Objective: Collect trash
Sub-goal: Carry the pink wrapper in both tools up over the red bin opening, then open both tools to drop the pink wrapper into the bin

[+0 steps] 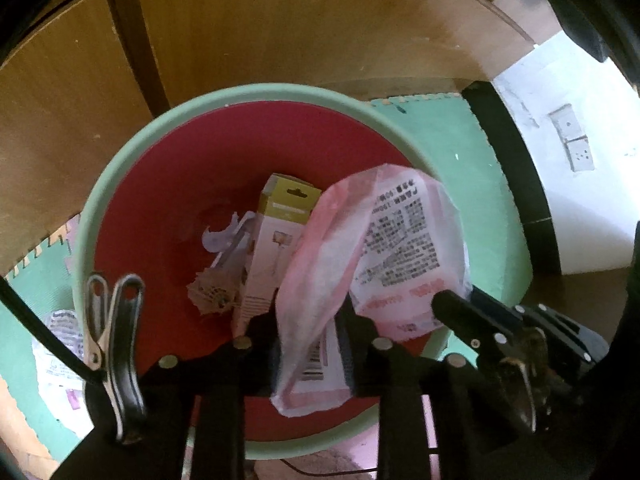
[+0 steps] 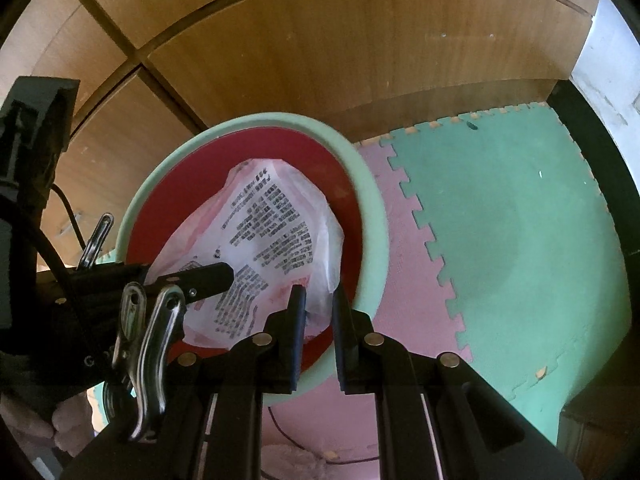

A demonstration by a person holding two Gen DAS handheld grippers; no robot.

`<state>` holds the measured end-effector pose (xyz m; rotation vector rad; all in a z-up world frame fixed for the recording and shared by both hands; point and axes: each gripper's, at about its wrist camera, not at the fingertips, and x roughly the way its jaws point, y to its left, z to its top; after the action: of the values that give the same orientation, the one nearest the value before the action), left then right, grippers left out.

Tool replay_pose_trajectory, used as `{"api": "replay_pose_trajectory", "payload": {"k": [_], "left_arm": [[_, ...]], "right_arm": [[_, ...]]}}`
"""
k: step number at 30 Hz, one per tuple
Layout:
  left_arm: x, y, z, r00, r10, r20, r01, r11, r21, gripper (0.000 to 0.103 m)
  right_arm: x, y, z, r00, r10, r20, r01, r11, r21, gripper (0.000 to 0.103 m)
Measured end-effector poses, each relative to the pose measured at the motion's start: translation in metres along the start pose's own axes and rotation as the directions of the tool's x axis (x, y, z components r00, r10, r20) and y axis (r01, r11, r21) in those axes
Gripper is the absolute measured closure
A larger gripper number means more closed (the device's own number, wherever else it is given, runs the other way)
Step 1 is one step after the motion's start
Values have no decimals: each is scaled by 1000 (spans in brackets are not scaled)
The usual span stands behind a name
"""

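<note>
Green and pink foam mats (image 2: 500, 220) cover the floor, fitted together like puzzle pieces, and wooden cabinet doors (image 2: 320, 40) rise behind them, with a white wall (image 1: 580, 168) and its sockets off to one side. On the mats stands a pale green bin (image 1: 120, 184) with a red inside. It holds a small olive and white carton (image 1: 276, 232) and some crumpled paper scraps (image 1: 212, 292). A pink and white plastic wrapper (image 1: 384, 248) with black print hangs over the bin's mouth. The left gripper (image 1: 312, 332) has its fingers partly closed on the wrapper's lower end. The right gripper (image 2: 320, 316) is a little open, one finger touching the wrapper's edge. Another printed wrapper (image 1: 60, 344) lies on the mat beside the bin.
</note>
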<state>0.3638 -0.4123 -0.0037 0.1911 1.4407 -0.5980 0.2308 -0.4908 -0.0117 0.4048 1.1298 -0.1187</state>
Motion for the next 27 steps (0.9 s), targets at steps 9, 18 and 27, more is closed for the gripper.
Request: {"api": "replay_pose_trajectory", "payload": {"k": [9,18,27], "left_arm": [[-1,7,2,998,51,-22,-51,999,-6,65],[-9,20,3,997,72,-17,-72,997,-29,56],[-21,26,-1,998,62,13,-62,998,-26,56]], "right_arm": [[7,-8,3,1000,20,4,-20,1000,12,89],[12,-6,12,999,22,31,-23,999,32,75],[13,1,17,999,15,35,-16,999,27,73]]}}
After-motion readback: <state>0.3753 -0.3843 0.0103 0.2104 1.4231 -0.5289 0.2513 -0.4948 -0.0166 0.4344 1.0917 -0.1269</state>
